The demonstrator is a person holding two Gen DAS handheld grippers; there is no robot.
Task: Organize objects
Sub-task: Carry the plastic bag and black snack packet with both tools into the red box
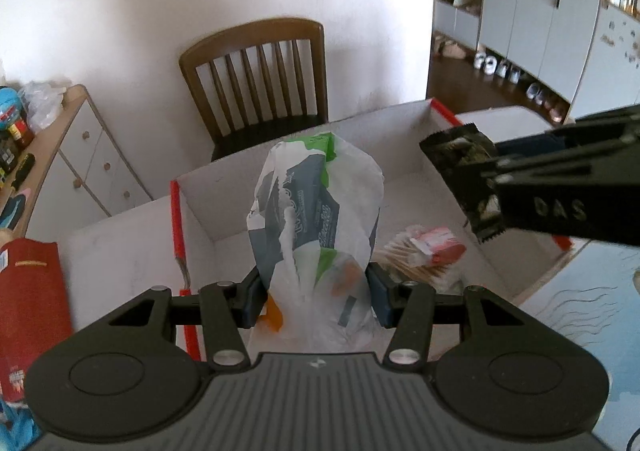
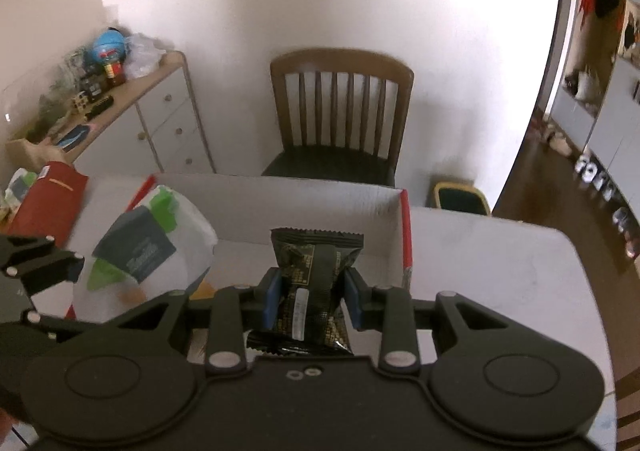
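Left wrist view shows our left gripper [image 1: 316, 297] clamped on a white plastic bag [image 1: 316, 219] with green and grey printing, held upright above the near part of the open cardboard box [image 1: 304, 155]. Our right gripper [image 2: 312, 301] grips a dark snack packet [image 2: 314, 283], also held over the box, toward its right wall. Inside the box, right of the bag, we note a bundle of toothpicks [image 1: 412, 257] with a red and white wrapper. A wooden chair [image 2: 340, 119] stands behind the box, and a red bag [image 1: 30, 291] sits left of the box on the table [image 2: 500, 271].

We judge both items are about to be dropped into the box. Risks we record:
- The plastic bag is soft and slack; if released tilted, it may flop over the near wall of the box.
- The two grippers are close together over the box; lowering both at once could make them collide.
- The snack packet is slick and pinched at its middle; it may slip or land on the toothpicks.
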